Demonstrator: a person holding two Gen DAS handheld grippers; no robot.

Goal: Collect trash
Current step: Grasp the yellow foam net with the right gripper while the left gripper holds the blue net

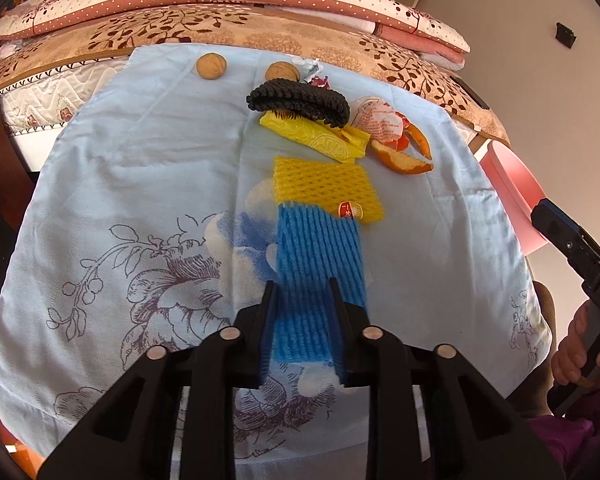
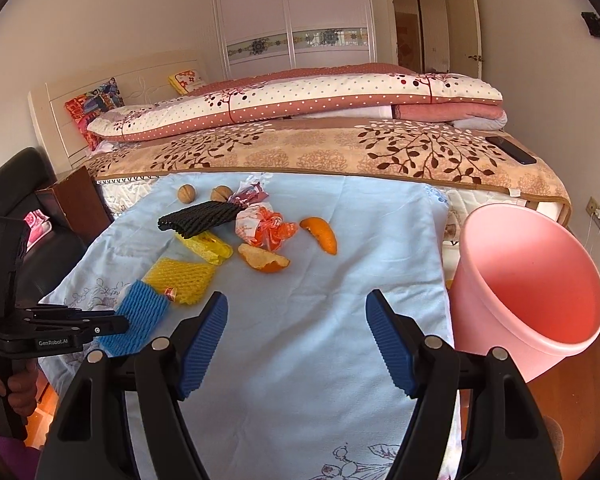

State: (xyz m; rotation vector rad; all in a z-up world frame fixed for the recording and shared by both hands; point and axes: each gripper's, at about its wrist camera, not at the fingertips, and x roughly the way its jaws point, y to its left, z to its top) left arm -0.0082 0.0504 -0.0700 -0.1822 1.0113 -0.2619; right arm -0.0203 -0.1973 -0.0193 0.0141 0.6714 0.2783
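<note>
Bedding fills the far half of both views: a folded dotted quilt (image 2: pixel 300 96) is laid on a leaf-patterned blanket (image 2: pixel 320 148). Against the bed, a pale blue flowered cloth (image 2: pixel 320 240) is spread, and all the trash is scattered on it. To the right of the cloth, just past its edge, a pink bin (image 2: pixel 512 312) is seen tilted with its mouth toward the right-wrist camera.

On the cloth, a blue foam net sleeve (image 1: pixel 320 248) lies nearest, its near end pinched between the ribbed pads of the left gripper (image 1: pixel 302 300), whose jaws are drawn in on the foam. Touching its far end, a yellow foam net (image 1: pixel 324 188) with a small red sticker is laid flat. Beyond that, a yellow wrapper (image 1: pixel 324 138) is partly covered by a black foam net (image 1: pixel 300 100). To the right, a crumpled orange-and-white wrapper (image 1: pixel 376 120) and two pieces of orange peel (image 1: pixel 400 160) are found close together. Two walnuts (image 1: pixel 211 65) rest at the far edge.

The right gripper (image 2: pixel 296 332) is held over bare cloth, jaws spread wide with nothing between them.
</note>
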